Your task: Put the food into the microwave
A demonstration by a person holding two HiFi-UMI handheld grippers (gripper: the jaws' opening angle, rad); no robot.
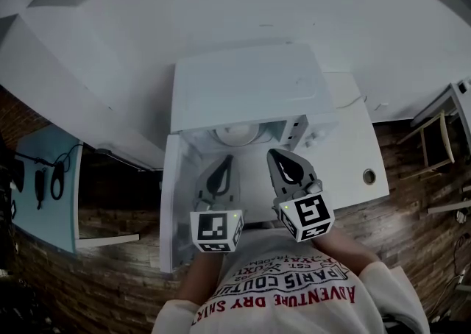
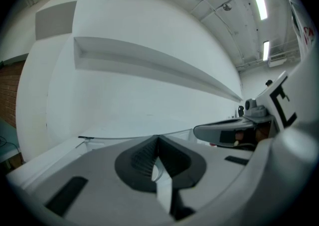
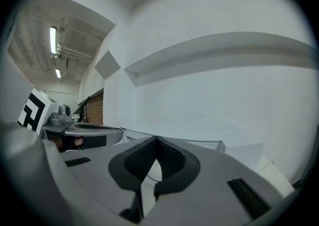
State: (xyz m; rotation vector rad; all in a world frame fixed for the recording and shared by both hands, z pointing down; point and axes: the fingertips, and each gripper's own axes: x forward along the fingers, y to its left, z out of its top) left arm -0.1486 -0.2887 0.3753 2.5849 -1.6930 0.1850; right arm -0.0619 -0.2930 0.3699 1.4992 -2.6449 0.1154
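A white microwave (image 1: 246, 90) stands on a white table (image 1: 353, 145) with its door (image 1: 175, 200) swung open to the left. Inside the lit cavity lies a pale round plate or turntable (image 1: 239, 134); I cannot make out any food on it. My left gripper (image 1: 224, 160) and right gripper (image 1: 274, 154) hover side by side just in front of the opening. Both are shut with nothing between the jaws. In the left gripper view the left gripper (image 2: 158, 138) points at the microwave top and the white wall. The right gripper (image 3: 156, 139) points the same way in its own view.
A round cable hole (image 1: 369, 176) sits in the table at the right of the microwave. Wooden chairs (image 1: 434, 141) stand at the far right. A pale blue board (image 1: 44, 178) with dark cables is at the left. A long wall shelf (image 2: 149, 65) runs above.
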